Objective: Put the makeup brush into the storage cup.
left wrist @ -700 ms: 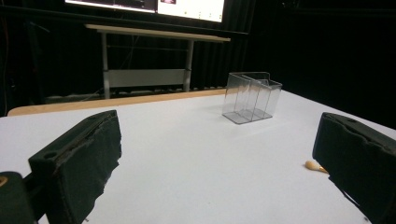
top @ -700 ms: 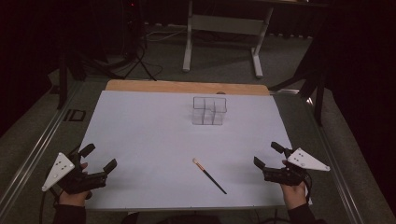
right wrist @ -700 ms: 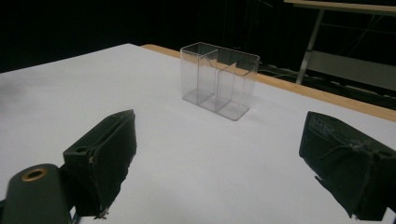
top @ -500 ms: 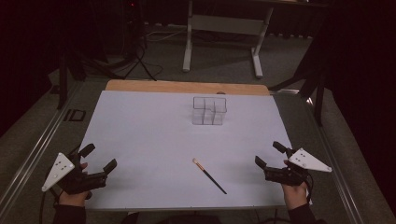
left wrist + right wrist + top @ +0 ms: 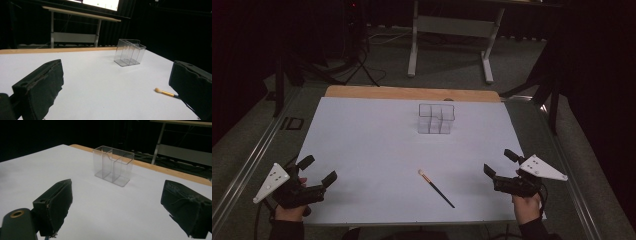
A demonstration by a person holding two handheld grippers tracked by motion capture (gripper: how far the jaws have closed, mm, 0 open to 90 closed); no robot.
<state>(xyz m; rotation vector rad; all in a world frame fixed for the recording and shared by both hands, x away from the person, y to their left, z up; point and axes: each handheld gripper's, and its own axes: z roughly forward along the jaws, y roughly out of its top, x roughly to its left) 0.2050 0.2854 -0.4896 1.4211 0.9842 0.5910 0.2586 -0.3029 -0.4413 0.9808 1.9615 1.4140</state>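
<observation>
While I hold one tool in each hand at the near corners of the white-covered worktop [image 5: 377, 145], both sit with their black padded jaws spread wide and nothing between them. My left tool [image 5: 318, 170] rests at the near left corner, its grey three-cornered plate turned outward, and my left hand [image 5: 292, 210] grips it from below. My right tool [image 5: 498, 162] sits at the near right edge, my right hand [image 5: 528, 207] behind it.

Between the two, near the front edge, lies a slim makeup brush with a pale tip, gold ferrule and dark handle [image 5: 436, 188], set on a slant, tip toward the far left. Neither tool touches it. In the left gripper view it lies just beside my right-hand jaw.

Farther back, right of centre, stands a clear plastic organiser box with inner dividers [image 5: 436, 118], upright and well apart from the brush. A bare wooden strip [image 5: 412, 93] runs along the far edge.
</observation>
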